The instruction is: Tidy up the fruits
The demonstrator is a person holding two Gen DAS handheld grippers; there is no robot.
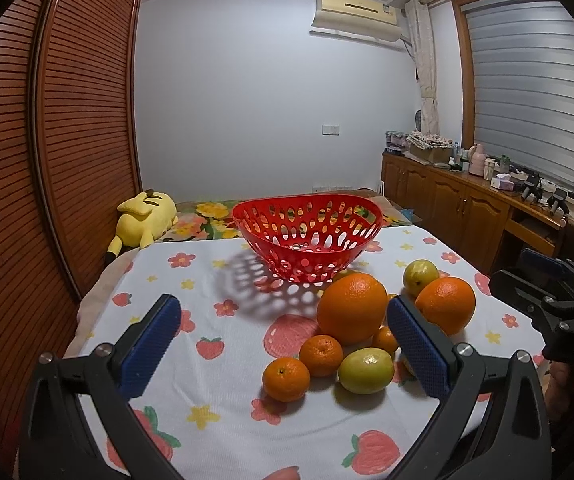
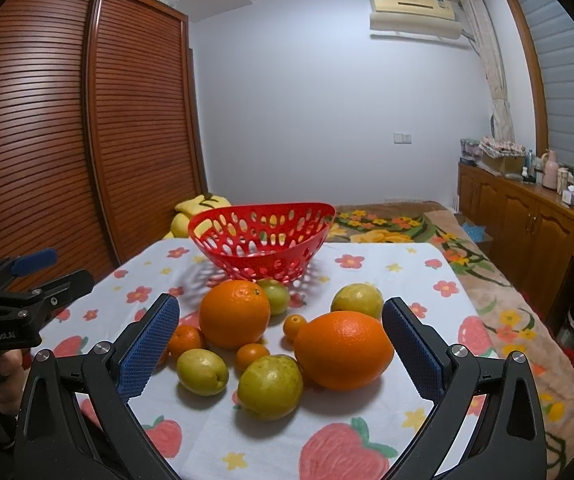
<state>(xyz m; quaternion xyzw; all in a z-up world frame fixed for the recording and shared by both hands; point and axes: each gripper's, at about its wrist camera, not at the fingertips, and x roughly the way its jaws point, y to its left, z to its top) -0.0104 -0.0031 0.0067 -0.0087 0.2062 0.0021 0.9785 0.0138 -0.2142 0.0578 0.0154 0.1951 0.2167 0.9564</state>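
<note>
An empty red perforated basket point(image 1: 307, 240) point(image 2: 261, 240) stands at the far middle of the table. In front of it lies a cluster of fruit: two large oranges point(image 1: 351, 307) point(image 2: 343, 350), several small mandarins point(image 1: 286, 378) point(image 2: 252, 356) and several yellow-green fruits point(image 1: 366, 370) point(image 2: 270, 386). My left gripper point(image 1: 283, 344) is open and empty, above the cloth left of the cluster. My right gripper point(image 2: 281, 346) is open and empty, its blue pads point(image 2: 149, 350) either side of the cluster. Each gripper shows at the edge of the other's view point(image 1: 547, 292) point(image 2: 19, 280).
The table carries a white cloth point(image 1: 215, 396) printed with strawberries and flowers. A yellow plush toy point(image 1: 143, 220) lies on the bed behind. A slatted wooden wardrobe point(image 1: 47, 140) stands left. A wooden sideboard point(image 1: 467, 204) with clutter runs along the right.
</note>
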